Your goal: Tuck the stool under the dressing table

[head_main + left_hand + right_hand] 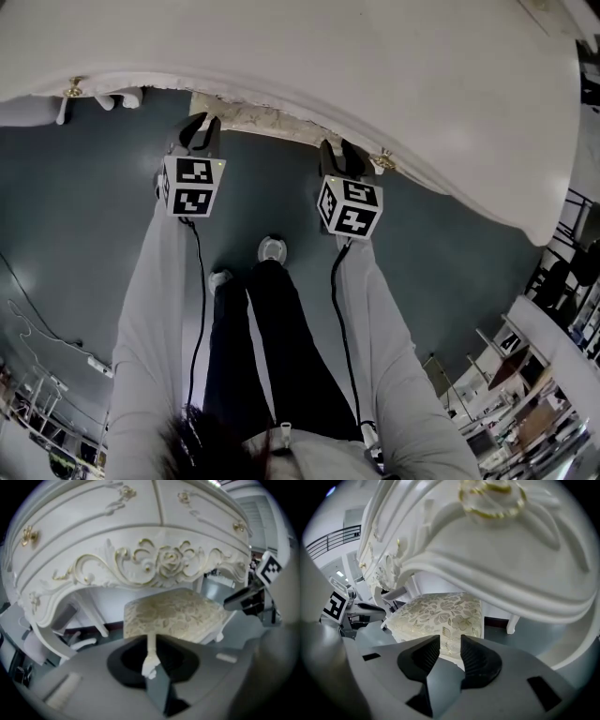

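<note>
While the stool point(173, 613) is mostly beneath the dressing table point(309, 56), the left gripper point(152, 660) clamps its leg, the right gripper point(450, 645) its seat edge.

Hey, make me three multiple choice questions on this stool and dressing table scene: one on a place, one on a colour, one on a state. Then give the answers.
1. Where is the stool relative to the dressing table?
A. On top of it
B. Below its carved front
C. On its side, far away from it

2. What colour edges the carving?
A. Gold
B. Blue
C. Red

3. The right gripper is:
A. Wide open on nothing
B. Closed on the stool's seat edge
C. Holding a cup

Answers:
1. B, the left gripper view shows the seat under the carved front.
2. A, the scrolls are edged in gold.
3. B, floral seat fabric fills the gap between its jaws.
</note>
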A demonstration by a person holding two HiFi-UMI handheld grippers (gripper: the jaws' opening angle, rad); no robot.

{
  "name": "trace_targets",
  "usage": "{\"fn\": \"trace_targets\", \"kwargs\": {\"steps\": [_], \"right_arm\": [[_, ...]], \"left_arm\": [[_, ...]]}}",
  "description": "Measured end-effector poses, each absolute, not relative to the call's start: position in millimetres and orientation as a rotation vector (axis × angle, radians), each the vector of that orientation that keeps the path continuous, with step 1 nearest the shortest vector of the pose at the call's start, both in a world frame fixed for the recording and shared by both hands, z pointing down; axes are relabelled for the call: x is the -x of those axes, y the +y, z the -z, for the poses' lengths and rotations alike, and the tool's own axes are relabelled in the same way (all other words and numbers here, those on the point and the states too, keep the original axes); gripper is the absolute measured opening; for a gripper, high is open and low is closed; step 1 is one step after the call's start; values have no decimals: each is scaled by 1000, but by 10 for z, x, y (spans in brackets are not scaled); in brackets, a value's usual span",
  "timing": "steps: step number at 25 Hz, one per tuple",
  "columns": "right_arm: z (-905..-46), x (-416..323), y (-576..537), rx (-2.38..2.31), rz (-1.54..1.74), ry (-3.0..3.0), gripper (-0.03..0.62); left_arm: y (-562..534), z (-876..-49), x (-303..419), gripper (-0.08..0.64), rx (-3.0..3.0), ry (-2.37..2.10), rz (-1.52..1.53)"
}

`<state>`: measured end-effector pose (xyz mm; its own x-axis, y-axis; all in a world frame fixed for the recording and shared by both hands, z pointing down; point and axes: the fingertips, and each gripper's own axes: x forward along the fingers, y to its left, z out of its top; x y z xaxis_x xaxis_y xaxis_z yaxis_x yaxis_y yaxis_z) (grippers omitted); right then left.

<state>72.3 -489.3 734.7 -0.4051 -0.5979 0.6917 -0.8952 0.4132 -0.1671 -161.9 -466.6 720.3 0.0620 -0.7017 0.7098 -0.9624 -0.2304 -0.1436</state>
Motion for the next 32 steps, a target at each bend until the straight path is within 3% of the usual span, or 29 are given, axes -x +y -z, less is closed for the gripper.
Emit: {"fn": "trace_targets", "kwargs": {"steps": [2,4,20,32], "right_arm": [[-7228,-637,-4860,-1248,-715,-2164,76],[-7110,-558,-4818,-1248,-719,-2196,2],[-5891,-416,-4192,-1427,-703,-2234,2],[-4856,-206,-3687,-1464,-510,-2286,2]], "left_arm": [[-4657,-7080,1664,13,-1984,-1692,-993],[-4634,-6979,1699,8,-1998,-1704,-1007],[-4081,-5800,1736,8,-2172,-1687,-826],[-3603,-4916,1772,8,-2301,-1581,-734]]}}
